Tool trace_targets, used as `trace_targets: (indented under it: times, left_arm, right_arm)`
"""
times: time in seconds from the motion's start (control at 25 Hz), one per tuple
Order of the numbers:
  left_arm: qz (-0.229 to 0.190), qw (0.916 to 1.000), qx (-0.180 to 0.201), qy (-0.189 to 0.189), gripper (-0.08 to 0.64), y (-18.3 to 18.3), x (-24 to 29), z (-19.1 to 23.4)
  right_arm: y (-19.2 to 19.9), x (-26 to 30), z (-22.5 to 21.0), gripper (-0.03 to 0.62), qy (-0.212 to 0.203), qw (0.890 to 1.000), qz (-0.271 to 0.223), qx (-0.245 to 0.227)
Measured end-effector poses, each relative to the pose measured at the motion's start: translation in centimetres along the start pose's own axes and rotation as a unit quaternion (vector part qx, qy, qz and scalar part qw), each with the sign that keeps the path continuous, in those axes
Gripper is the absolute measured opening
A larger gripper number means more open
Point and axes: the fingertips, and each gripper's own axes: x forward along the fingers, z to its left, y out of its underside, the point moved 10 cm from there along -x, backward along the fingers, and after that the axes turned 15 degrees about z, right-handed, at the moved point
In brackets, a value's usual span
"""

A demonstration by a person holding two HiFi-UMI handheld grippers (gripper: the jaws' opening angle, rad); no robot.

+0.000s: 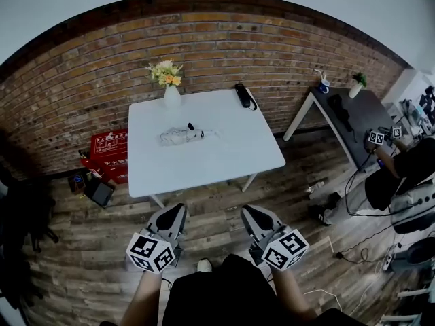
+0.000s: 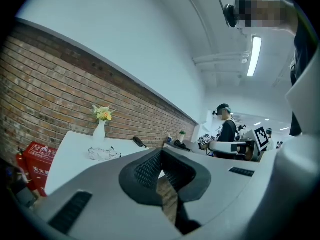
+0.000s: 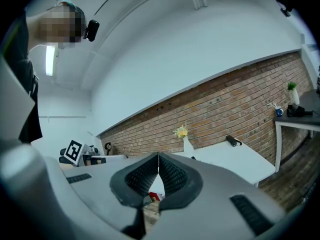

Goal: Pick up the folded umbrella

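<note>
Folded umbrella (image 1: 182,136), on counter (image 1: 224,161): probably light, soft cloth, stiff core; grasp mid-bundle. Left tongs (image 1: 178,210), right tongs (image 1: 250,213): clenched, empty.

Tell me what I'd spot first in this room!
The white table by the brick wall jumps out first. A vase of yellow flowers stands at its far edge, and the folded umbrella lies near its middle. Nearest the camera, the left claw and right claw point toward it, both shut.
</note>
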Motion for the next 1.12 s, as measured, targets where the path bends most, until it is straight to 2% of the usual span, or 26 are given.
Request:
trace_targets:
  times: [0.16, 0.4, 0.6, 1.12]
  left_arm:
    - [0.003, 1.0, 0.002, -0.002, 0.012, 0.1, 0.0, 0.6]
    - [0.004, 1.0, 0.005, -0.004, 0.012, -0.4, 0.9, 1.4]
    - [0.005, 0.9999, 0.007, -0.01, 0.012, -1.2, 2.4, 2.8]
    - [0.021, 0.9992, 0.027, -0.021, 0.012, -6.3, 11.0, 4.7]
  right_arm:
    - [-0.3, 0.8, 0.0, 0.021, 0.004, 1.0, 0.004, -0.009]
    - [-0.6, 1.9, -1.5, 0.02, 0.005, 1.0, 0.001, 0.01]
    - [-1.6, 3.8, -3.0, 0.02, -0.003, 1.0, 0.0, 0.004]
    - [-5.2, 7.6, -11.5, 0.02, -0.009, 1.0, 0.009, 0.012]
